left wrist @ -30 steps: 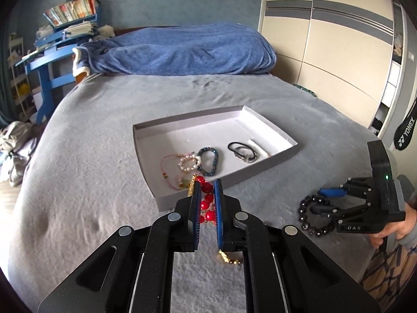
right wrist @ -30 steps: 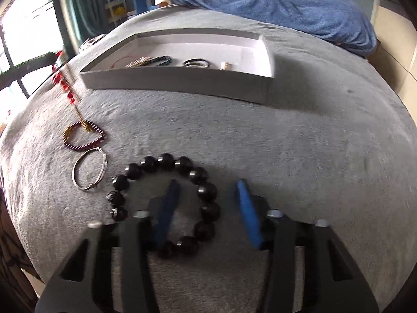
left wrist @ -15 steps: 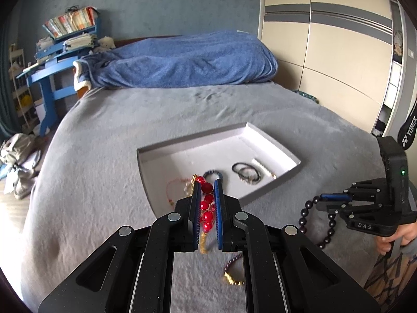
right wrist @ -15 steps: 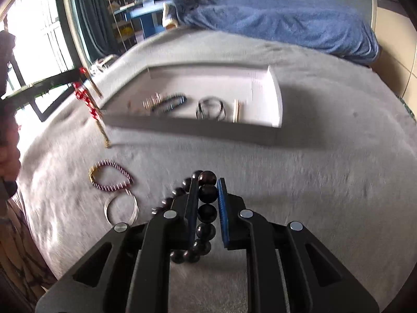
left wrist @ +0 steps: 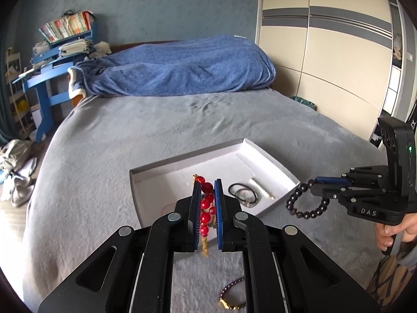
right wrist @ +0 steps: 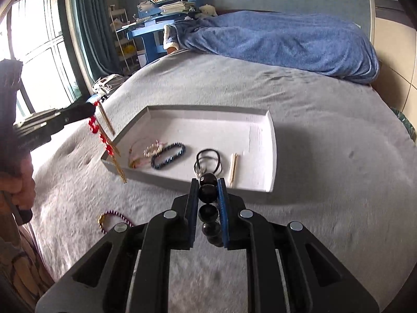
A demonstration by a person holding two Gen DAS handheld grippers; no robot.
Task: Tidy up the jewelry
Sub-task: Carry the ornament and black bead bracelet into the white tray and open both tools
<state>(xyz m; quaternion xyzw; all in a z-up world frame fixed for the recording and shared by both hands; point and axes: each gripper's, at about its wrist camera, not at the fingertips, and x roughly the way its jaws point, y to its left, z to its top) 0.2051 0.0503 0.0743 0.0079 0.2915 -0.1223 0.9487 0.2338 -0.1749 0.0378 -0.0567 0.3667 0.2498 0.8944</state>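
Lifted off the grey bedcover since a second ago, the dark bead bracelet now hangs in the right tongs, whose jaws have just been closing and now clamp a run of its beads between the blue pads. One second back those jaws stood apart around the bracelet as it lay flat on the cover. From the left wrist view the same bracelet dangles in a loop below the tips of the right tongs, clear of the cover, with a hand gripping the handle.

Clamped together on a red bead strand, the left tongs have risen too; a gold chain tail hangs from the strand beneath the pads.

Just ahead of both pairs of tongs sits a shallow white tray on the cover. Inside it, nearest the right tongs, lie black hair ties and a pale stick-like piece; further left lie a dark blue bracelet and a tangle of pink and gold pieces.

Below and left of the right tongs, outside the tray, a purple bead bracelet rests on the cover. Well beyond the tray, a blue blanket is heaped at the head of the bed.
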